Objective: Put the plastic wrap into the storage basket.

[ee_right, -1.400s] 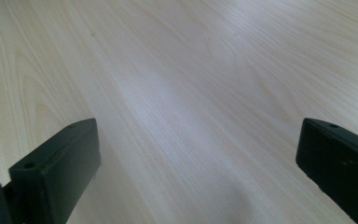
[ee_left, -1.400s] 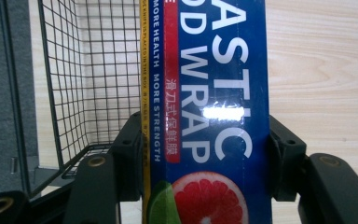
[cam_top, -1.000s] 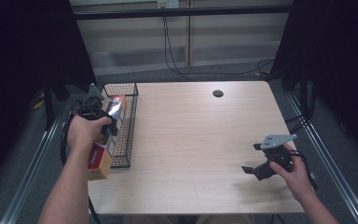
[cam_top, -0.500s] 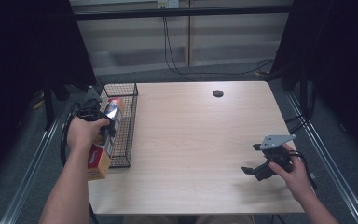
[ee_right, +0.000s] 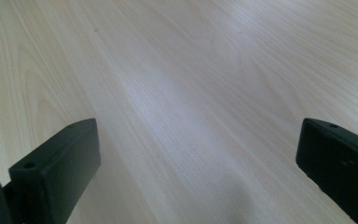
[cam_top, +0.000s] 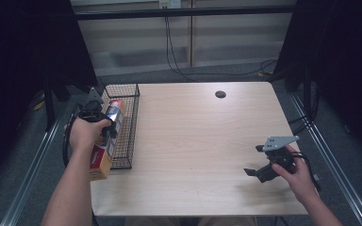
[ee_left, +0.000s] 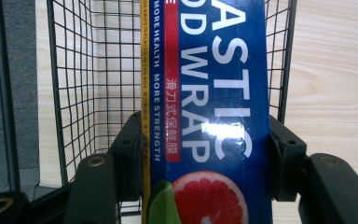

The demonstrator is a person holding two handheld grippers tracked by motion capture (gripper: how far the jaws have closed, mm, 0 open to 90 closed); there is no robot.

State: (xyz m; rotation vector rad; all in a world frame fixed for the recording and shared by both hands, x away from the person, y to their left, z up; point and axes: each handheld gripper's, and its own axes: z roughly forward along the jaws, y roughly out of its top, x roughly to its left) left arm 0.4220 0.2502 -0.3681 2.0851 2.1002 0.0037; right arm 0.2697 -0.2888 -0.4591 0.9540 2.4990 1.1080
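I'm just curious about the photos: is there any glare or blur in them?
Left gripper view: a white glare patch on the glossy plastic wrap box; its lettering stays sharp. Right gripper view: a soft pale sheen across the table, with the near jaws slightly soft. High view: dim, with dark surroundings, and the wire basket looks grainy.

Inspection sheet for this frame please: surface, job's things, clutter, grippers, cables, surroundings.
Surface: light wood table, with a dark round grommet.
Job's things: plastic wrap box over the wire basket at the table's left edge.
Clutter: nothing seen.
Grippers: left gripper shut on the box; right gripper open, low over bare table.
Cables: black cables hang behind the table.
Surroundings: dark curtains, grey floor.
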